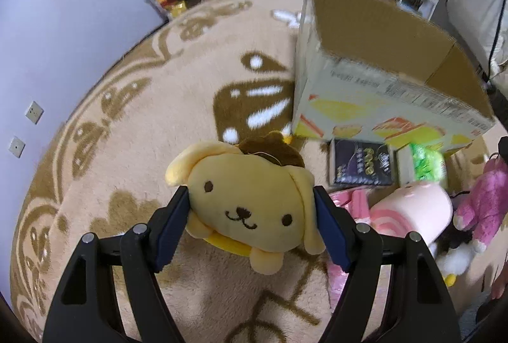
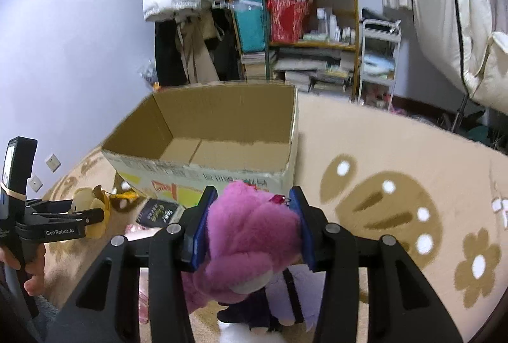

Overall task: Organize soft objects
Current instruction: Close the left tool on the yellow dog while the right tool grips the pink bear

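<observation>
Two tongs: both loaded, above the rug [image 1: 133,159].
Left tongs [image 1: 250,209]: clamped on yellow dog plush [image 1: 247,200].
Right tongs [image 2: 252,213]: gripping pink plush [image 2: 254,235], near cardboard box [image 2: 222,121].

Two grippers show, each with two fingers: the left gripper [image 1: 250,213] at the lower middle of its view and the right gripper [image 2: 252,222] likewise. One cardboard box [image 2: 203,133] sits mid-frame, with two wall sockets [image 1: 33,112] at the left edge. Four plush toys are countable: a yellow dog [image 1: 250,203], a pink roll [image 1: 416,209], a magenta bear [image 2: 254,232], and a white toy [image 1: 454,263], plus one dark packet [image 1: 362,167].
</observation>
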`<action>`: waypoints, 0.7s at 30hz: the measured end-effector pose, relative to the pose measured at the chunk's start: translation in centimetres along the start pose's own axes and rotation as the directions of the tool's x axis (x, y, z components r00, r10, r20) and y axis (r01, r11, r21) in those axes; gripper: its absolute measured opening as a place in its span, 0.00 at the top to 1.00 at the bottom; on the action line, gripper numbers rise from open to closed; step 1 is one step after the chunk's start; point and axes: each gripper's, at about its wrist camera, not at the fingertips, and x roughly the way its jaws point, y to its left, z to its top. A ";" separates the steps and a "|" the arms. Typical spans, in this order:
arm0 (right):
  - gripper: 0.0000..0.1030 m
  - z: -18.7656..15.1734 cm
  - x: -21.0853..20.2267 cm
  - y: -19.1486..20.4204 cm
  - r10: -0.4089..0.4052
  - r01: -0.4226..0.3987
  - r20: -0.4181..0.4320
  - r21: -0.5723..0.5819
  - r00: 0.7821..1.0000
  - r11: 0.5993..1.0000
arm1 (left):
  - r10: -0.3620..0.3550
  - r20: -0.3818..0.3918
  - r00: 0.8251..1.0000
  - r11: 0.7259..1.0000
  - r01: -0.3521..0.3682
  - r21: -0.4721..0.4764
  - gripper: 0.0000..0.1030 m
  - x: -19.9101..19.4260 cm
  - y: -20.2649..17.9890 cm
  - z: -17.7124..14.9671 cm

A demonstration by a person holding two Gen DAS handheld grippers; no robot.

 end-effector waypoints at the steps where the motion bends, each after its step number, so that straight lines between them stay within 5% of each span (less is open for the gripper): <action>1: 0.53 0.1 -0.5 0.0 -0.001 0.001 0.011 0.005 1.000 1.000 | 0.000 0.023 1.000 1.000 0.000 0.009 0.27 -0.6 -0.2 0.1; 10: 0.53 2.0 -5.2 0.5 0.010 -0.013 0.169 0.015 0.986 1.000 | -0.034 0.270 0.962 0.998 0.018 0.063 0.27 -7.5 -1.6 0.6; 21: 0.53 4.7 -6.5 1.4 0.019 -0.014 0.270 -0.018 0.963 1.000 | -0.045 0.502 0.864 0.987 -0.038 0.154 0.27 -13.0 -4.7 3.0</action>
